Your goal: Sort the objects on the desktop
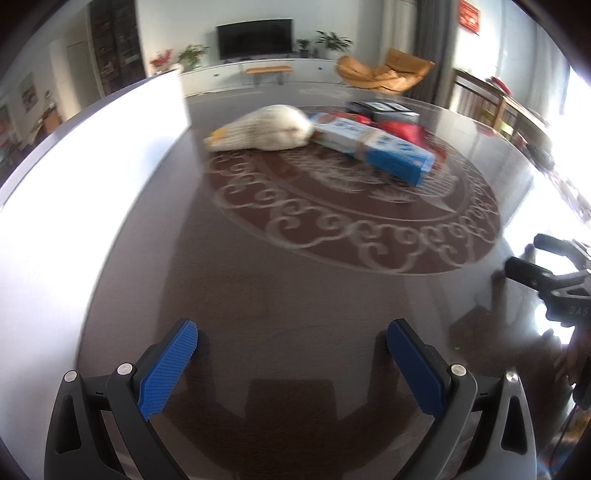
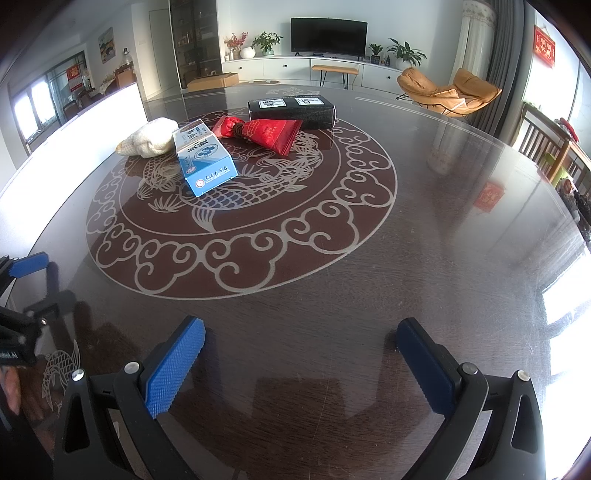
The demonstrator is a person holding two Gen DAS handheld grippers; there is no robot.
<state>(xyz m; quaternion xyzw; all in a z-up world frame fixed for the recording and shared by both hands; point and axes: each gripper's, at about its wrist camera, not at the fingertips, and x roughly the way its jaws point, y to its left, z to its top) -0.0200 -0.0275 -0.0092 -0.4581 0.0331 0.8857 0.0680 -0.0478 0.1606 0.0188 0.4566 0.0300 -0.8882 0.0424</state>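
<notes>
Basically blue box lies ahead-left of right gripper, long axis toward it; left gripper similarly far; both grippers' fingers apart, empty.

Beyond the table – a television, orange lounge chair and potted plants

On the table, four things cluster at the far middle: a box nearest, a glove touching its left side, a pouch just right of it, and a case farthest, behind the pouch
</notes>
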